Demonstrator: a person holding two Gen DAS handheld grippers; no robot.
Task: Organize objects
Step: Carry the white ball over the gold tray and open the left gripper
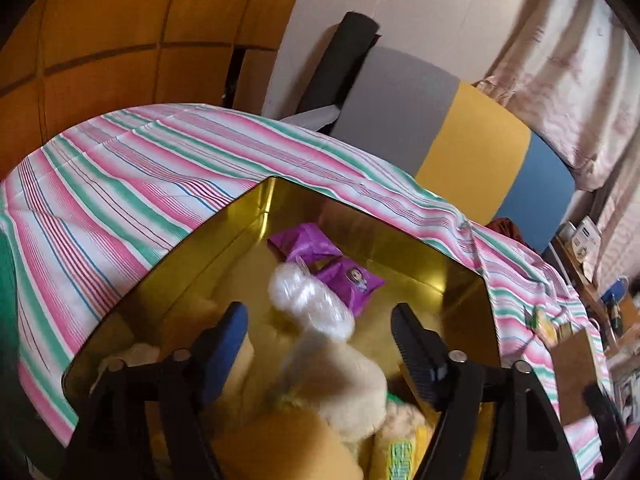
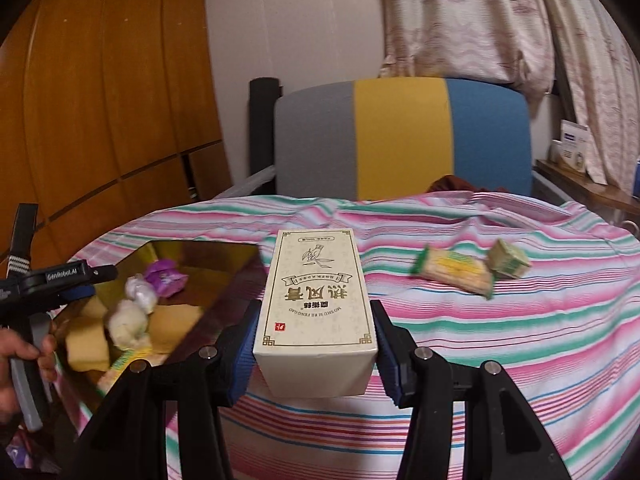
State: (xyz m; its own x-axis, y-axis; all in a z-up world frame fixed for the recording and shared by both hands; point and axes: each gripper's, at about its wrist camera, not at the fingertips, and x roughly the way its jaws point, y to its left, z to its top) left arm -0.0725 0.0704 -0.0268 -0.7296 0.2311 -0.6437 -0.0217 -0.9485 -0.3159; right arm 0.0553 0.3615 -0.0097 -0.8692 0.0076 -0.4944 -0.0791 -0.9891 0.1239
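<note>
Snacks lie in a gold tin (image 1: 256, 204) on a striped cloth (image 1: 120, 184). From the left wrist, the left claw (image 1: 320, 328) hangs open over the tin and grips nothing. Under it lie a clear packet (image 1: 310, 300), a fluffy cream thing (image 1: 344, 384) and purple packs (image 1: 348, 280).

From the right wrist, the right claw (image 2: 314, 344) squeezes a cream box (image 2: 316, 300) on both sides, above the cloth. The tin sits to its left. A green and yellow bar (image 2: 456, 274) and a small green pack (image 2: 508, 258) lie on the cloth to the right. A hand (image 2: 20, 350) holds the left claw's handle.
</note>
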